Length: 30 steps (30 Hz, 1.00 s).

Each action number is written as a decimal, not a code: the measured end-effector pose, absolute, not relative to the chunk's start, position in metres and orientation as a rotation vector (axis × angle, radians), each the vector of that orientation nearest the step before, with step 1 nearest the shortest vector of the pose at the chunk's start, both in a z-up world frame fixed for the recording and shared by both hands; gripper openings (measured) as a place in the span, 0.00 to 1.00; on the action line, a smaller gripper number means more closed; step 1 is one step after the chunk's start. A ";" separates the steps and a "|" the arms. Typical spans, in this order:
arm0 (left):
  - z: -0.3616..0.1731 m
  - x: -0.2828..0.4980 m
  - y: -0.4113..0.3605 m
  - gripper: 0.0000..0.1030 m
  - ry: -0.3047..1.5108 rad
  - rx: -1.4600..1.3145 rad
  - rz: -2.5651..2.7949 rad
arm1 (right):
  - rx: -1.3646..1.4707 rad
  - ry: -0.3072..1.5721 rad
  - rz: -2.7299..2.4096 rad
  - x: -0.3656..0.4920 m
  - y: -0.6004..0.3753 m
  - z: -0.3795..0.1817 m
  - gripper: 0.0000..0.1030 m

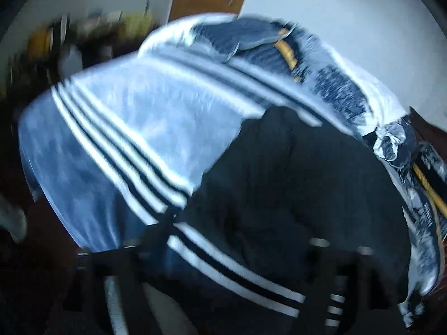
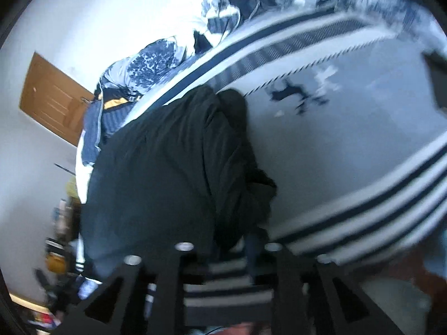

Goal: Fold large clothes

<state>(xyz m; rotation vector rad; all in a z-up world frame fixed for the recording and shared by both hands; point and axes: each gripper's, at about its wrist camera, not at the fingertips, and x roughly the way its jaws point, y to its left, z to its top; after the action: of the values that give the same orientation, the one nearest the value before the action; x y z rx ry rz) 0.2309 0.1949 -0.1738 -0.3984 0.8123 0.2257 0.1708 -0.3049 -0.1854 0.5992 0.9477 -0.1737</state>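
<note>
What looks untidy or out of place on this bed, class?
The dark garment lies bunched and creased on the striped blanket, not flat or squared. Beyond it, a patterned blue-and-white heap sits crumpled along the bed's far edge. Nothing looks spilled or torn; blur hides finer detail.

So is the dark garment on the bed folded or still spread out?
Folded, roughly. The dark garment lies as a bunched, compact heap with creases on the striped blanket, not laid out flat; how neatly cannot be told through the blur.

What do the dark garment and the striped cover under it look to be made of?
Dark garment: soft matte woven cloth, judging by its limp creases and lack of shine; blur hides the weave. Striped cover: pale, slightly fuzzy fabric, perhaps fleece or brushed cotton, with dark and white bands.
</note>
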 end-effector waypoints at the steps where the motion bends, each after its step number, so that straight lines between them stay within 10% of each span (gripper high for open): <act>1: -0.165 0.231 0.189 0.79 0.793 -0.367 0.218 | 0.567 0.914 -0.192 0.161 -0.299 -0.173 0.79; 9: -0.130 0.301 0.122 0.81 0.772 -0.185 0.134 | 0.362 0.837 -0.011 0.229 -0.223 -0.112 0.79; 30: -0.208 0.442 0.116 0.85 0.861 -0.066 0.213 | 0.267 1.082 0.066 0.431 -0.172 -0.218 0.78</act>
<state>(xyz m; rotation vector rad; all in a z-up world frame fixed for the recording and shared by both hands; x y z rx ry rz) 0.4418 0.1164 -0.2080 -0.0661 0.8608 0.2131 0.4314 -0.1723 -0.2185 0.2669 1.0824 0.0662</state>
